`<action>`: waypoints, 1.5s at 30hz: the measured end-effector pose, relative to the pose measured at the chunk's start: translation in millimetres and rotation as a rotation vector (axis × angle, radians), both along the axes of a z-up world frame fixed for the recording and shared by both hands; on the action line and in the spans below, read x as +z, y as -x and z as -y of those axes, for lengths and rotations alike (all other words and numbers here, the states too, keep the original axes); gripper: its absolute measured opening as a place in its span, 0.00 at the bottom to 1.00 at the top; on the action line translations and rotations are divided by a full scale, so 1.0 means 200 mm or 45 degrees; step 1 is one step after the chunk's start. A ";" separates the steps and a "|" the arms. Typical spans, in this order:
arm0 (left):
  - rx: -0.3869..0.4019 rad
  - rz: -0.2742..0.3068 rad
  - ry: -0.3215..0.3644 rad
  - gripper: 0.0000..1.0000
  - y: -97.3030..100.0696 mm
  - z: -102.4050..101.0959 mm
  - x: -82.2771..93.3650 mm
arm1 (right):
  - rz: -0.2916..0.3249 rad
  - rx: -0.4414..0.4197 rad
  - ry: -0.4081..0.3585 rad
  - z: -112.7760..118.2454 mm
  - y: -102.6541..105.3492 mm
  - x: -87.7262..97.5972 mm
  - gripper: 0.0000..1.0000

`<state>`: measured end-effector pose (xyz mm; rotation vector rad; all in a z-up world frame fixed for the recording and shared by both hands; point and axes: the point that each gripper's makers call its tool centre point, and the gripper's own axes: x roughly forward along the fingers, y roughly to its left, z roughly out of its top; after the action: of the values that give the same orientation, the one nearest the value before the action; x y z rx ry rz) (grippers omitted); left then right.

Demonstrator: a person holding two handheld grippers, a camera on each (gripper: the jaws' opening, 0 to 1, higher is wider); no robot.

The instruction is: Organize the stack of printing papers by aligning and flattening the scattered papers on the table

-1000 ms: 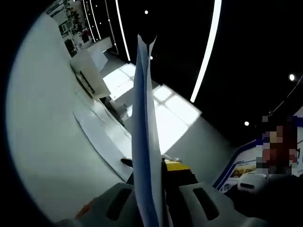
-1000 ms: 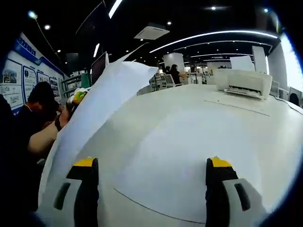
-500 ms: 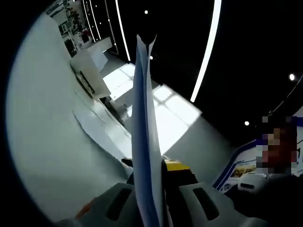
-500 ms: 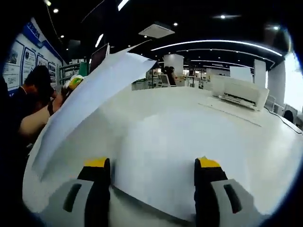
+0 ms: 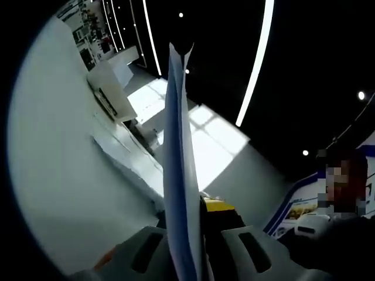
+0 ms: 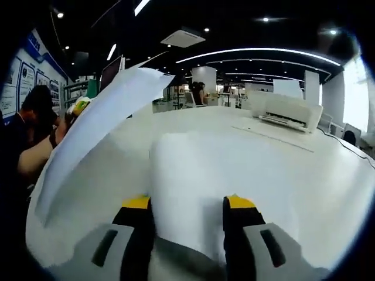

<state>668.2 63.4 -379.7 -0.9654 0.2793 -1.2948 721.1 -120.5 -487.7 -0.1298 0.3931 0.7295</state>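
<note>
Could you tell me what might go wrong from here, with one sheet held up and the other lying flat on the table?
The left gripper pinches the raised sheet at one edge, so it may droop, crease, or slip as it comes down.

The right gripper has its jaws on either side of the flat sheet; closing or pushing there could buckle it.

The printer and the thin sheet before it sit near; a wide sweep might disturb them.

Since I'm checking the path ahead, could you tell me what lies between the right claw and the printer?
In the right gripper view, white paper on the table lies between the right claw and the printer.
</note>
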 end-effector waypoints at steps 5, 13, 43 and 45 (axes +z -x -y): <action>0.000 -0.001 0.001 0.06 0.00 0.00 0.00 | -0.018 -0.015 -0.013 0.03 -0.02 0.00 0.32; 0.000 -0.001 0.001 0.06 0.00 0.00 0.00 | -0.099 0.011 -0.078 0.06 -0.04 0.02 0.25; 0.000 0.000 0.001 0.06 0.01 0.01 0.00 | -0.131 0.135 -0.128 0.09 -0.02 0.03 0.16; -0.001 0.001 0.003 0.06 0.00 0.00 0.00 | -0.126 0.133 -0.122 0.09 -0.03 0.03 0.16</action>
<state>667.5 62.7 -379.0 -0.9666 0.2780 -1.2964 726.8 -138.8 -482.3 -0.0243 0.4474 0.8583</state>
